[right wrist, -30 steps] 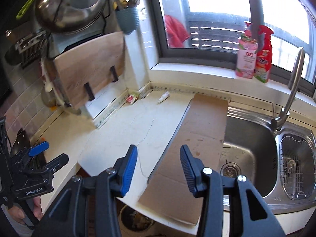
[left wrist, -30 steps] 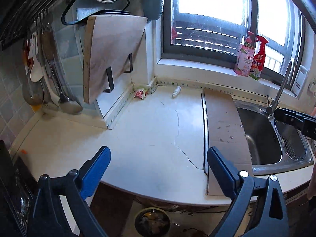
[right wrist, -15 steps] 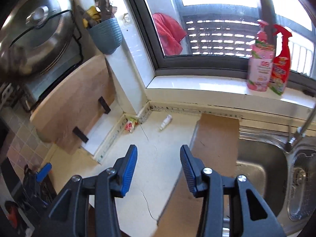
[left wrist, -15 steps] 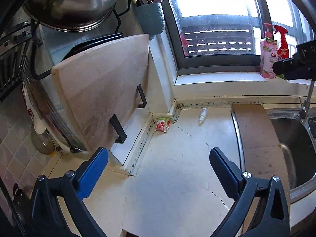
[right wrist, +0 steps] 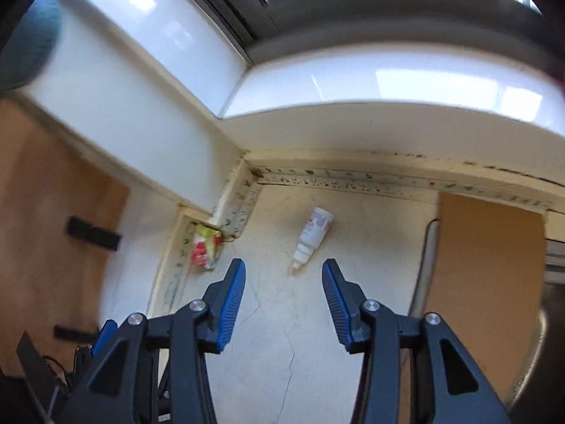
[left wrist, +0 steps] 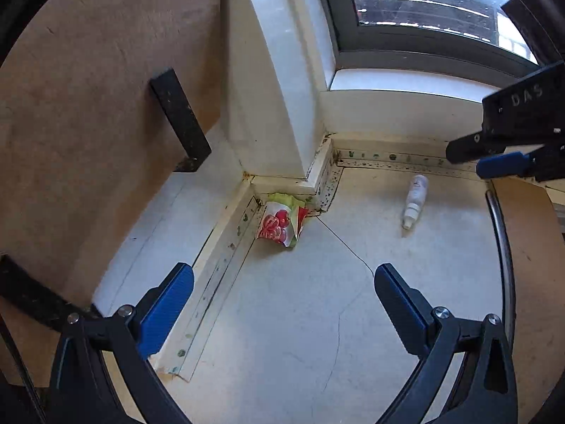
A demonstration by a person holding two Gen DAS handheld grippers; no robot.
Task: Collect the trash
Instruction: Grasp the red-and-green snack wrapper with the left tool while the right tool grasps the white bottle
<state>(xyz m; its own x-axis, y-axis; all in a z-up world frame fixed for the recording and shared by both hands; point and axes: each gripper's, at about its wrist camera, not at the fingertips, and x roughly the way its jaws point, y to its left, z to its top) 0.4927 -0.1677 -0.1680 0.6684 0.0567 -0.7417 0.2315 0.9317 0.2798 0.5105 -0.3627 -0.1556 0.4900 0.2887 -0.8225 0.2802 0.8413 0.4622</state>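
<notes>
Two open grippers over the counter corner

We hold the left gripper (left wrist: 284, 279) with fingers wide and empty above the counter (left wrist: 300, 318); the wrapper (left wrist: 280, 224) lies ahead in the wall corner. Our right gripper (right wrist: 283, 277), fingers parted and empty, points at the small bottle (right wrist: 312, 235) lying just beyond its tips.

Glossy printed wrapper (left wrist: 280, 224) on a matt, cracked countertop (left wrist: 300, 318).

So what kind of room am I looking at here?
Probably a home kitchen: a pale cracked countertop running under a window, a wooden cutting board propped at the left, and stained sealing tape along the wall joint.
</notes>
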